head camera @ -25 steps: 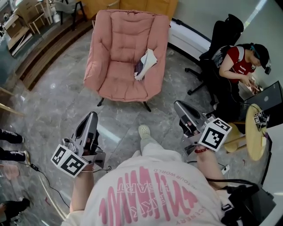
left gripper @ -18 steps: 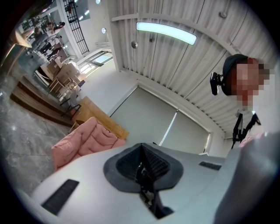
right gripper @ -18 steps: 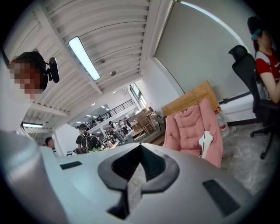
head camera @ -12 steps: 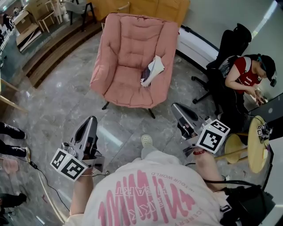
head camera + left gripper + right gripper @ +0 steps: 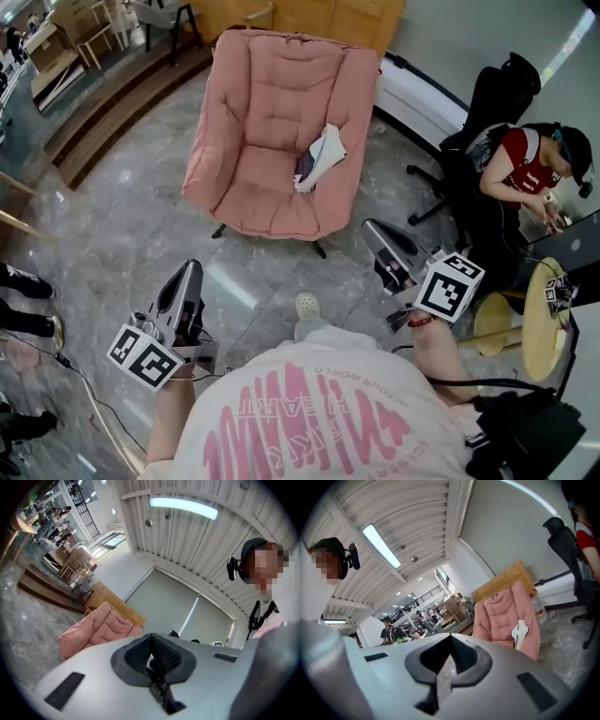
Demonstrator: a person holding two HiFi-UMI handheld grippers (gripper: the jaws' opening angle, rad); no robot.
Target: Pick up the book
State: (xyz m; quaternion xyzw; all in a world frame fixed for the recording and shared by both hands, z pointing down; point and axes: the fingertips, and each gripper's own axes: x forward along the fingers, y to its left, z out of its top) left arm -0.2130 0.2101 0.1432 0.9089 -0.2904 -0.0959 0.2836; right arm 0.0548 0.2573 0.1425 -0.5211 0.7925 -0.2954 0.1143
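The book (image 5: pixel 320 157), white with a dark cover showing, lies open against the right arm of the pink armchair (image 5: pixel 262 141); in the right gripper view the book (image 5: pixel 520 632) shows as a white shape on the armchair (image 5: pixel 504 616). My left gripper (image 5: pixel 190 270) is shut and empty, low at the left, well short of the chair. My right gripper (image 5: pixel 373 230) is shut and empty too, just off the chair's front right corner. In the left gripper view only the armchair (image 5: pixel 96 627) shows, not the book.
A seated person (image 5: pixel 525 169) works at the right beside a black office chair (image 5: pixel 487 94). A round wooden table (image 5: pixel 541 309) stands at the far right. Wooden steps (image 5: pixel 103 103) run along the upper left. My own shoe (image 5: pixel 307 306) is on the marble floor.
Both grippers have moved forward toward the armchair, the right one more. The chair and book sit slightly nearer and more central in the head view. Jaws stay shut.
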